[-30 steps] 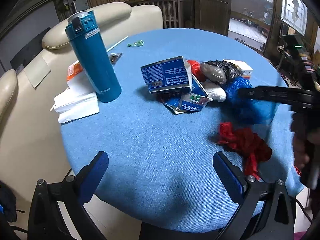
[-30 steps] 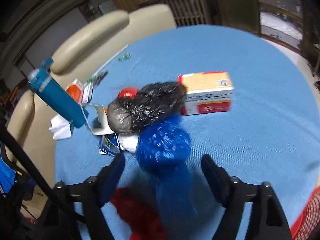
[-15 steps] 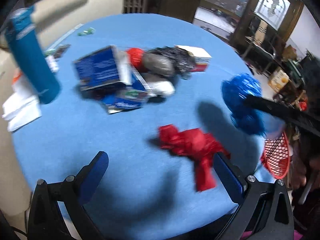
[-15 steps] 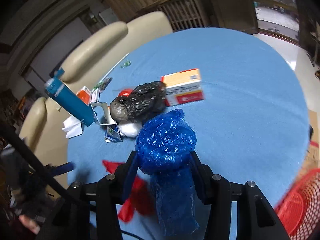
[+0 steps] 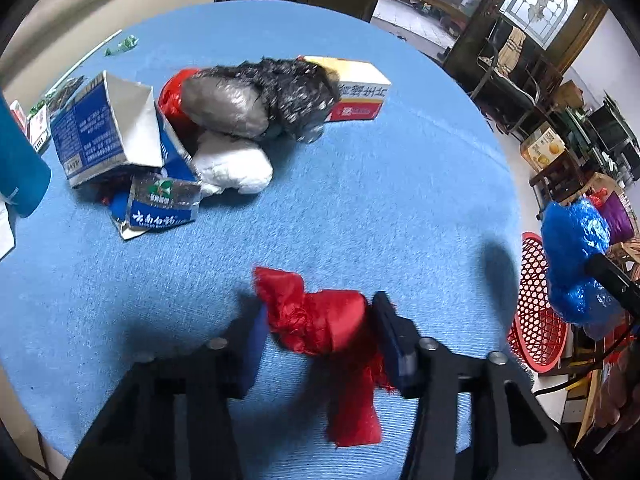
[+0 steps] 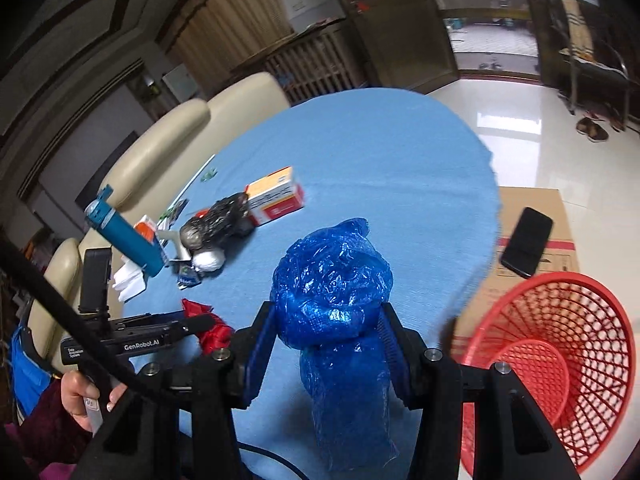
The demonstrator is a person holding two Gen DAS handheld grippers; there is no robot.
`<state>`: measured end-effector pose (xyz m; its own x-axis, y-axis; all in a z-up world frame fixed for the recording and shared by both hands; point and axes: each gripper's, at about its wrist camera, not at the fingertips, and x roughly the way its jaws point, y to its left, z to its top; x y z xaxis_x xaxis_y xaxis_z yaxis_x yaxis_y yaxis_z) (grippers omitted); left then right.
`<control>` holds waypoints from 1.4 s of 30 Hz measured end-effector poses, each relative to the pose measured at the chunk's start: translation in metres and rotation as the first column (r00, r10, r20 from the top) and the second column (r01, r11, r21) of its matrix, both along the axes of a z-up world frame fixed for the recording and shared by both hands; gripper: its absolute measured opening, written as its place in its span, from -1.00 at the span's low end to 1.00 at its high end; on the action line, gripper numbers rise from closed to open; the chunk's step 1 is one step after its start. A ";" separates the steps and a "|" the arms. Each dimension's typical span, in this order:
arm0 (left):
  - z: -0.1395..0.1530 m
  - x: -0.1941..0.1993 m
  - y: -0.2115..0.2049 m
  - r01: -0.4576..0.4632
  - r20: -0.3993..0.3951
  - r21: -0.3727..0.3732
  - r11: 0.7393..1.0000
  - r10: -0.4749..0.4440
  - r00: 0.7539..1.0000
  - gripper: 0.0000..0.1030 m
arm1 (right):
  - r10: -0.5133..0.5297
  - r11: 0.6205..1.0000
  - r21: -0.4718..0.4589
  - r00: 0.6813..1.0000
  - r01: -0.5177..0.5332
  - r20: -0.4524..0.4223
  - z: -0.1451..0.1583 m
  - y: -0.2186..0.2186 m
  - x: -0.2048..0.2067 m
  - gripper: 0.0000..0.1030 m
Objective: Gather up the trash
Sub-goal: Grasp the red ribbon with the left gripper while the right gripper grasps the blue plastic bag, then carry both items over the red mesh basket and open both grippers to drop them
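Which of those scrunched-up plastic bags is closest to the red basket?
The blue bag, held in the right hand-held gripper beside the red basket; the red and black bags are over the table.

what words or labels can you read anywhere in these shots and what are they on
"GenRobot.AI": white print on the black body of the left gripper, seen from the right wrist view.
Small white line beside it on the same body: too small to read.
Blue and white torn carton: dense white print, too blurred to read.
Crumpled blue wrapper with a green and white logo: large white characters, not legible.
Orange, white and red cardboard box: blue characters and a red band, not legible.
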<state>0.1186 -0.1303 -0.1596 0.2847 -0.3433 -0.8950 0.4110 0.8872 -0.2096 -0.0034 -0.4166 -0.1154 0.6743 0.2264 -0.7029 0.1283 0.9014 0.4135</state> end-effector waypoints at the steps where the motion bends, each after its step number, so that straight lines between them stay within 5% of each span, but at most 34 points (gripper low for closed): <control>1: 0.001 -0.001 -0.003 0.012 0.007 0.001 1.000 -0.012 1.000 -0.14 | -0.012 1.000 0.002 1.000 0.012 0.006 0.001 -0.005 -0.005 0.04; 13: 0.038 -0.022 -0.083 0.190 0.105 0.017 0.982 -0.191 0.976 -0.23 | -0.223 0.975 -0.004 0.972 0.224 0.074 0.011 -0.087 -0.064 0.04; 26: 0.077 -0.089 -0.240 0.538 0.189 0.005 0.843 -0.529 0.827 -0.21 | -0.372 0.924 0.087 0.928 0.373 -0.035 -0.022 -0.166 -0.125 0.08; 29: 0.071 -0.096 -0.268 0.567 0.182 0.015 0.824 -0.560 0.808 -0.08 | -0.377 0.917 0.113 0.924 0.383 -0.067 -0.030 -0.177 -0.127 0.13; 32: 0.065 -0.101 -0.281 0.583 0.187 0.042 0.811 -0.580 0.793 0.35 | -0.383 0.903 0.182 0.921 0.389 -0.070 -0.037 -0.185 -0.134 0.25; 36: 0.064 -0.108 -0.282 0.591 0.207 0.071 0.803 -0.592 0.779 0.38 | -0.431 0.878 0.204 0.901 0.432 -0.056 -0.041 -0.196 -0.143 0.40; 40: 0.062 -0.098 -0.262 0.565 0.183 0.046 0.824 -0.563 0.806 0.38 | -0.556 0.804 0.205 0.828 0.558 -0.071 -0.054 -0.222 -0.155 0.40; 42: 0.064 -0.093 -0.245 0.542 0.182 0.033 0.840 -0.538 0.823 0.38 | -0.629 0.733 0.253 0.771 0.632 -0.103 -0.070 -0.240 -0.162 0.40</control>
<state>0.0258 -0.3754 -0.0954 0.2010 -0.5056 -0.8391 0.8546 0.5091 -0.1020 -0.1651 -0.6571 -0.1850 0.7217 -0.0751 -0.6881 0.6335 0.4722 0.6129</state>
